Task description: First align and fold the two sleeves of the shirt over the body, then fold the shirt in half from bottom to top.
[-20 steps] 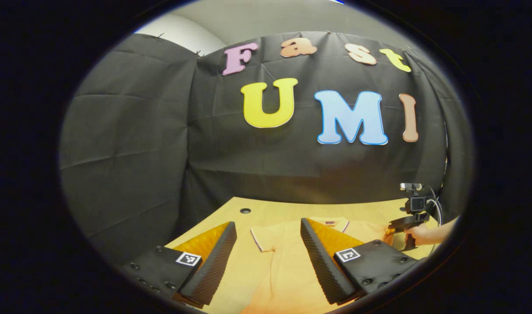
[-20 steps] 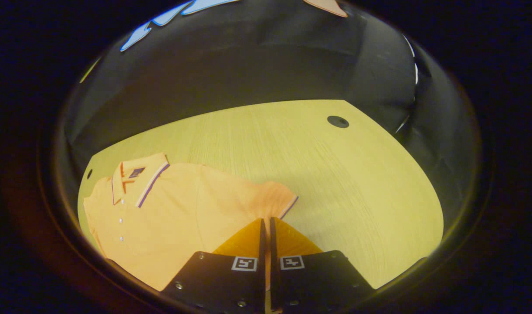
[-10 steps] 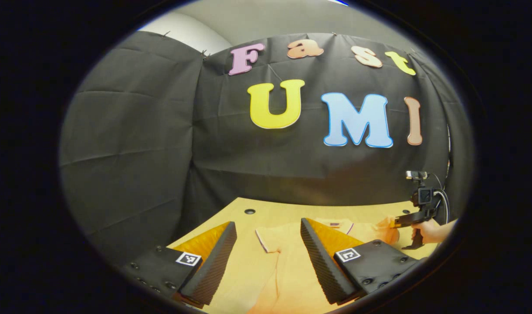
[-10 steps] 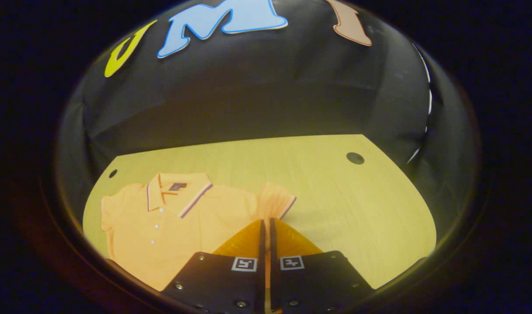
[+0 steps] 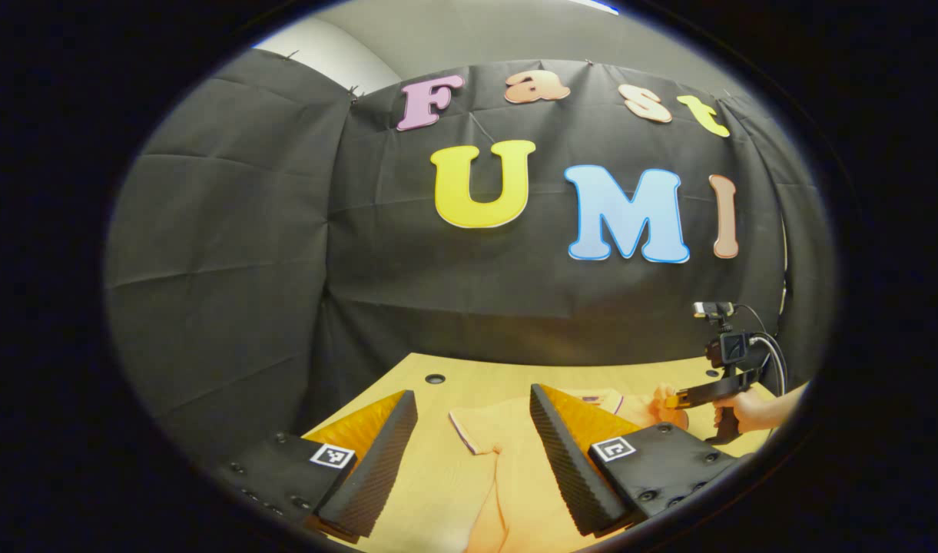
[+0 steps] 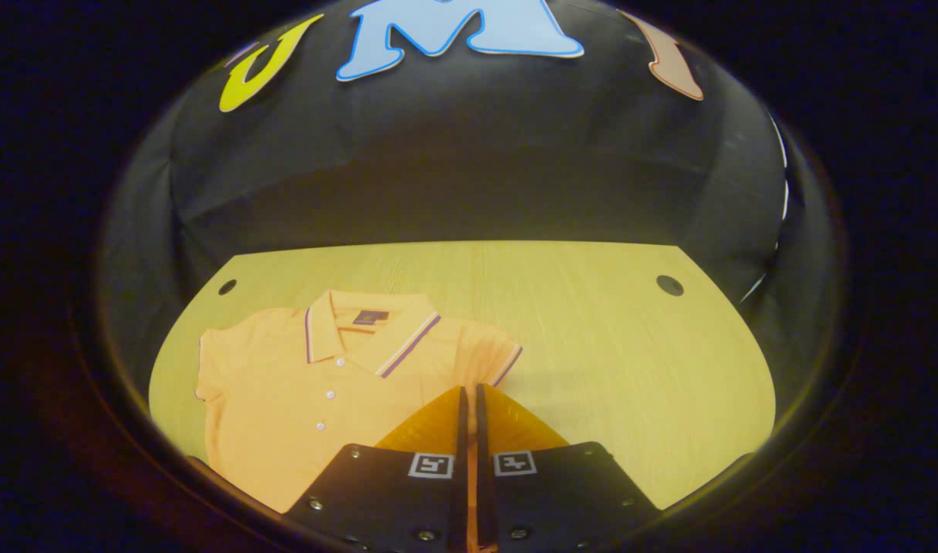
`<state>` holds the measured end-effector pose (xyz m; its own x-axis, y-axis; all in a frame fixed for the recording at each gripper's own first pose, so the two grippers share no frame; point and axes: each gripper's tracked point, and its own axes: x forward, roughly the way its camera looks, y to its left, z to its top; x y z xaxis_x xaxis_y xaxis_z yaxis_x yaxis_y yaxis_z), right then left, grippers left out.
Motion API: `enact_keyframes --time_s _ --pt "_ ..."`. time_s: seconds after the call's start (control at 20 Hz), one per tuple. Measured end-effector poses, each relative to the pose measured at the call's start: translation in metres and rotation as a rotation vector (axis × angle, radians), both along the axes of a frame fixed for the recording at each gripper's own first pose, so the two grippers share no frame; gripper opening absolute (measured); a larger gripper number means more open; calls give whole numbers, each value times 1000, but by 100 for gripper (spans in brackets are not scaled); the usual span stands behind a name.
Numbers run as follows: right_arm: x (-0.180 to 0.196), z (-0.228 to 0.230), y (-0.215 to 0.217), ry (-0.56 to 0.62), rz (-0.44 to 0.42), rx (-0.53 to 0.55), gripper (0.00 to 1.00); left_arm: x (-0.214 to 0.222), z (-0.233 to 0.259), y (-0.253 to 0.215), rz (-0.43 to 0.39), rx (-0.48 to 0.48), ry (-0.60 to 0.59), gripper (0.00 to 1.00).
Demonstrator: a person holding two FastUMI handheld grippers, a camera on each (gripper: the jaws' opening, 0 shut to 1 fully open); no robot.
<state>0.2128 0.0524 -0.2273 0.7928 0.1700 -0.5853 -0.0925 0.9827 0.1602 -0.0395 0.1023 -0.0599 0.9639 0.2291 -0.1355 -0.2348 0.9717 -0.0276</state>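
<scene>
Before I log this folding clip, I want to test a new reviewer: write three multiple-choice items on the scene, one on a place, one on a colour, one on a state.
1. Where does the shirt lie?
A. On the wooden table
B. On a chair
C. Hung on the wall

2. What colour is the shirt?
A. Blue
B. Orange
C. White

3. How do the two grippers stand?
A. Both open
B. Left gripper shut, right gripper open
C. Left gripper open, right gripper shut on the sleeve

Answers:
1 A, the shirt is spread flat on the tabletop in the right gripper view.
2 B, the cloth is orange with a striped collar.
3 C, the left fingers stand wide apart over the shirt, while the right fingers are pressed together with the sleeve's cloth between them.
</scene>
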Motion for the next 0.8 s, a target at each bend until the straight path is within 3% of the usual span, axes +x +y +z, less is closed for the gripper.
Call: enact_keyframes --time_s 0.35,0.4,0.55,0.7,0.8 --pt "0 -15 20 46 11 -55 5 56 -19 19 -143 -21 12 100" --pt "0 -18 22 57 14 -61 8 62 -23 21 -158 -24 16 96" --pt "-4 -20 24 66 18 -82 11 78 -31 26 -170 -31 19 100" --pt "-10 -17 30 67 40 -72 28 91 -41 26 -169 -52 26 97" --pt "-15 -9 31 54 45 -54 47 98 -50 26 -160 -68 33 97"
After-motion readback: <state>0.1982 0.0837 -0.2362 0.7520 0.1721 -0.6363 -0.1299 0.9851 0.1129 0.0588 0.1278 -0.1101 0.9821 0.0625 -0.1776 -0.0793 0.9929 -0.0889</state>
